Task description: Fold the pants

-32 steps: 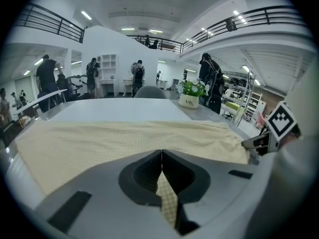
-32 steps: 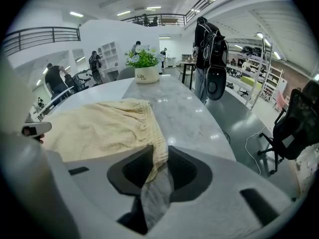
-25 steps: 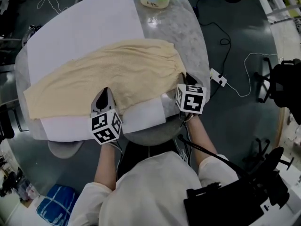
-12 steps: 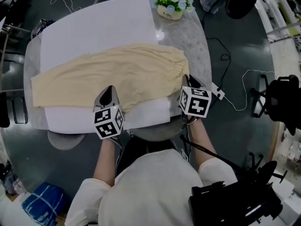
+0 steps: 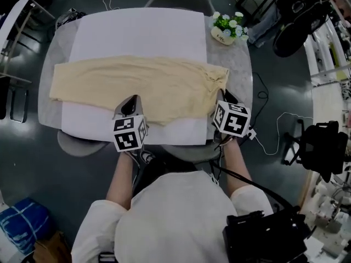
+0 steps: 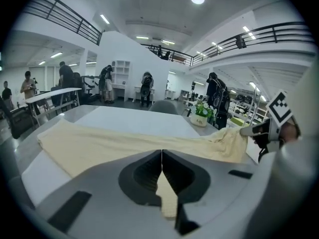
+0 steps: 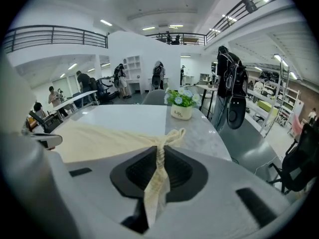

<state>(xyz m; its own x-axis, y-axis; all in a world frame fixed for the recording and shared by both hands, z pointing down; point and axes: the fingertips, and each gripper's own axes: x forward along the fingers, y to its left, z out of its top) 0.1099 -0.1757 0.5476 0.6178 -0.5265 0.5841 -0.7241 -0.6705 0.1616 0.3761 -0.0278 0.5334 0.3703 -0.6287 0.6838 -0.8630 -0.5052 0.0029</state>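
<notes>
Two grippers hold cream pants [image 5: 137,86] above a table [image 5: 241,75].
Left gripper [image 5: 128,106] and right gripper [image 5: 226,98] each clamp the near edge.

The right gripper [image 7: 160,152] is pinching the cream-coloured fabric pants [image 7: 99,137] between its fingers [image 7: 182,171], which are closing on a bunched, twisted strip of the cloth that is hanging down between them. The rest of the pants are stretching away to the left over a white sheet [image 7: 124,114] on the grey marble tabletop [image 7: 202,136]. A white flower pot [image 7: 181,112] is standing farther back. The left gripper [image 7: 46,140] is showing at the left edge.
</notes>
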